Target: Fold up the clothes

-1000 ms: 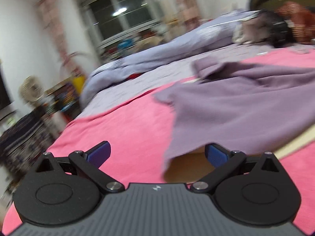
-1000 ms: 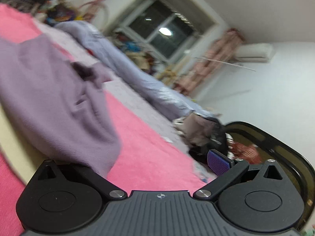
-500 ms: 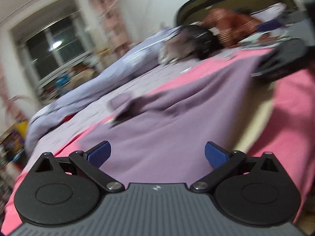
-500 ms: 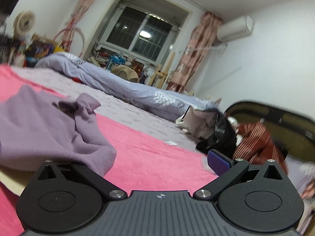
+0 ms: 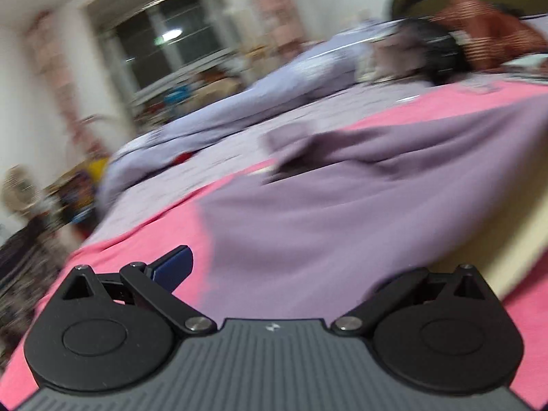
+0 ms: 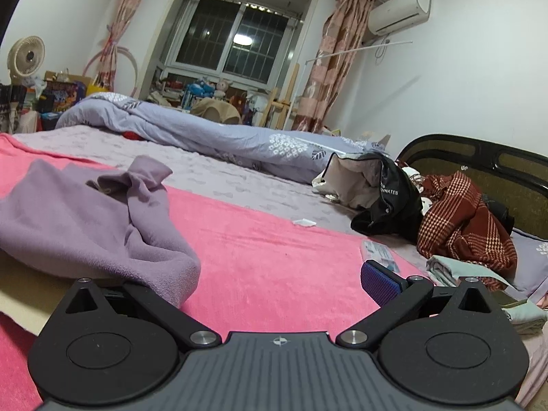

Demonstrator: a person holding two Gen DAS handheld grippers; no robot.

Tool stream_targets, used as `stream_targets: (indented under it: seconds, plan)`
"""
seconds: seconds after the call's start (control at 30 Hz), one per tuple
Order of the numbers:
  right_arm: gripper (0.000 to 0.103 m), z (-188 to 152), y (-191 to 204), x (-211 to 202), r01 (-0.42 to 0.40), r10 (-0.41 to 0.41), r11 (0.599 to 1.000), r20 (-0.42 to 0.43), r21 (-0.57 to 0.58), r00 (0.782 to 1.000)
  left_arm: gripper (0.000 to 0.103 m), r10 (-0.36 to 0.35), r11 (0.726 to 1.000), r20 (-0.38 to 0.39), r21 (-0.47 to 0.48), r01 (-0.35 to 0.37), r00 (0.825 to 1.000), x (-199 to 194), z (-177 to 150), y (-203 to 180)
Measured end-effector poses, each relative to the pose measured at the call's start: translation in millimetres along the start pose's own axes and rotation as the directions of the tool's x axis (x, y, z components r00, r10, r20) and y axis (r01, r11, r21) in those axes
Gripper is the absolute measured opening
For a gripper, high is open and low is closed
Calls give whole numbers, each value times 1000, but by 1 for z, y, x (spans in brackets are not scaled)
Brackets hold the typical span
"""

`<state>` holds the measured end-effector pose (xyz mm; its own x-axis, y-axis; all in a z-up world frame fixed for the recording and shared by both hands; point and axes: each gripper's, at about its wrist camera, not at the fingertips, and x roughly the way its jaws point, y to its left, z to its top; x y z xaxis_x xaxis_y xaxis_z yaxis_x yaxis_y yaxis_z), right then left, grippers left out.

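Observation:
A purple garment [image 5: 342,205] lies crumpled on a pink blanket [image 5: 164,233]; it also shows in the right wrist view [image 6: 85,226]. My left gripper [image 5: 287,267] is open and low at the garment's near edge; its left fingertip [image 5: 173,265] shows over the blanket, and the right one is hidden under the cloth. My right gripper [image 6: 260,277] is open at the garment's right corner; its right fingertip [image 6: 380,279] is over the blanket, and the left one is hidden beneath the cloth.
A beige board [image 5: 507,239] lies under the garment. A rolled lilac duvet [image 6: 219,137] runs along the far side of the bed. A black bag [image 6: 387,202], red plaid cloth [image 6: 462,226] and folded items [image 6: 479,274] sit by the dark headboard [image 6: 479,157].
Both grippers have swung and settled low at the garment's near edge. The left gripper's right finger has gone under the cloth. The left view is still blurred; the right has steadied.

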<state>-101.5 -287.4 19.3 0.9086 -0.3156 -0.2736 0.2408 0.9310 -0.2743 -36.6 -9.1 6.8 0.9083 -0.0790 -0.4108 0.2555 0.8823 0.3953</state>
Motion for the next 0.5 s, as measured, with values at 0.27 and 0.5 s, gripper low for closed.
stream_targets:
  seconds: [0.27, 0.5]
  plan:
    - [103, -14, -7, 0, 22, -24, 997, -25, -78, 999, 103, 302, 949, -192, -26, -313, 934, 28, -42, 61]
    - [103, -35, 27, -4, 23, -18, 964, 20, -266, 1000, 103, 332, 943, -144, 58, -327, 932, 42, -37, 42]
